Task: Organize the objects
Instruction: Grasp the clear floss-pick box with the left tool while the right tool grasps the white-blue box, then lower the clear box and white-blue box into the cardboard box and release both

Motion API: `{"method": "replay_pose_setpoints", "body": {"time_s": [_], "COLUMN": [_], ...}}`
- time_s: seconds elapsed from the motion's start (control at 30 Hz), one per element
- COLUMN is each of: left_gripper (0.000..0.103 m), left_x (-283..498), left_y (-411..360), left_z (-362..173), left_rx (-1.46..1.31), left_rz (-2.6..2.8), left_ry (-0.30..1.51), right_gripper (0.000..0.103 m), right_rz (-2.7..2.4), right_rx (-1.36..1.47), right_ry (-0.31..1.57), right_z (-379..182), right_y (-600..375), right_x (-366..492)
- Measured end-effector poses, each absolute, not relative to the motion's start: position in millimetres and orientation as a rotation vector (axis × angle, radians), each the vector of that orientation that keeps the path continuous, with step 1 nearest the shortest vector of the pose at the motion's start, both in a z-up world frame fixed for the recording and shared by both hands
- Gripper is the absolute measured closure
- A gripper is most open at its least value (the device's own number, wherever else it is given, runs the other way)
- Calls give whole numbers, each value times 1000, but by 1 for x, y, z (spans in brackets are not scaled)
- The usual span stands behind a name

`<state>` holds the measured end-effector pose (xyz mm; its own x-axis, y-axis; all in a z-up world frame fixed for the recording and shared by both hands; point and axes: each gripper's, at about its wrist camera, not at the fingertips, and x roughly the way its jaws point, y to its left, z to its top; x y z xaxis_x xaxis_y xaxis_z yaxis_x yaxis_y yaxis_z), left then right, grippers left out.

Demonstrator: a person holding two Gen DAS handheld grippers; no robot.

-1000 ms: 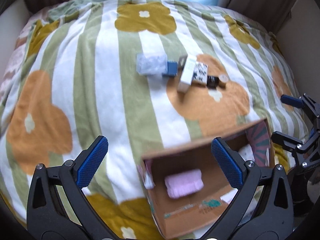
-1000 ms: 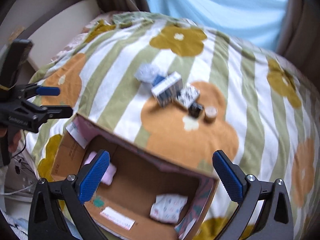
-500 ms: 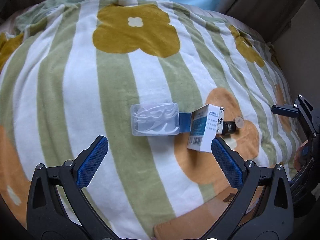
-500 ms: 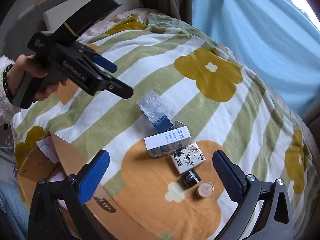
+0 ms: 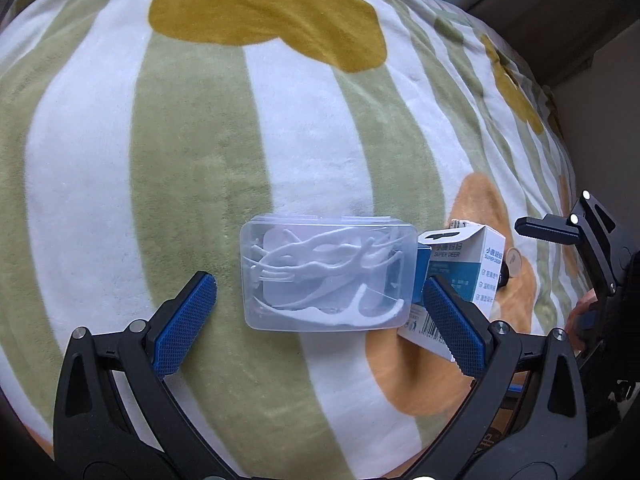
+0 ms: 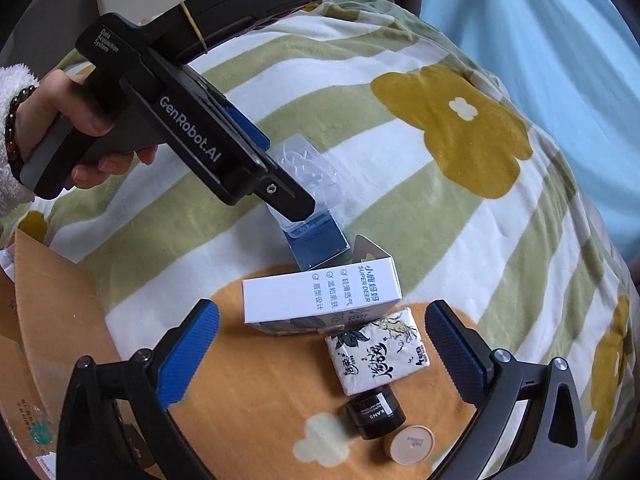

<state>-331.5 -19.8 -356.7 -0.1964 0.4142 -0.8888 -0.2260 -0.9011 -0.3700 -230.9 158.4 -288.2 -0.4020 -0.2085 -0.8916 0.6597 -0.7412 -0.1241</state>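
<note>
a striped blanket (image 5: 200,160) with big flowers covers the surface — pale blue curtain (image 6: 560,40) behind it.

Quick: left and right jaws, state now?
Left gripper: open, astride the floss box, not gripping.
Right gripper: open, empty.

Soft daylight, sharp focus, fisheye-warped edges.

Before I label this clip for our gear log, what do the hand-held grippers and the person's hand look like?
Both grippers are black frames with blue textured finger pads and silver screws. The left gripper has a pistol-style handle printed GenRobot.AI and Data Acquisition System, with a yellow rubber band round its top. The left hand is bare, with a dark bead bracelet and fluffy white cuff.
</note>
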Motion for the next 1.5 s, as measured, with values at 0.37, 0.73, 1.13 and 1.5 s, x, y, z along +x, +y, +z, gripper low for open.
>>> {"method": "replay_pose_setpoints", "body": {"time_s": [0.37, 0.73, 1.13, 1.5], "left_gripper": [1, 23, 23, 23], "left_x": [-337, -340, -335, -291], "left_y": [-19, -32, -39, -48], "left_z": [-366, -367, -333, -248], "left_rx": [-1664, -1639, -1554, -1397], "left_rz": [2140, 2141, 2185, 2241], "left_ry": [-234, -276, -275, -189], "right_gripper": [1, 17, 18, 18], "right_rz": [-2127, -2134, -2191, -2319], "right_rx": [1291, 1310, 1277, 1271], "right_ry": [669, 650, 611, 499], "right_z": [-312, -318, -291, -220], "right_y": [148, 149, 147, 151], "right_x": [-245, -253, -254, -225]}}
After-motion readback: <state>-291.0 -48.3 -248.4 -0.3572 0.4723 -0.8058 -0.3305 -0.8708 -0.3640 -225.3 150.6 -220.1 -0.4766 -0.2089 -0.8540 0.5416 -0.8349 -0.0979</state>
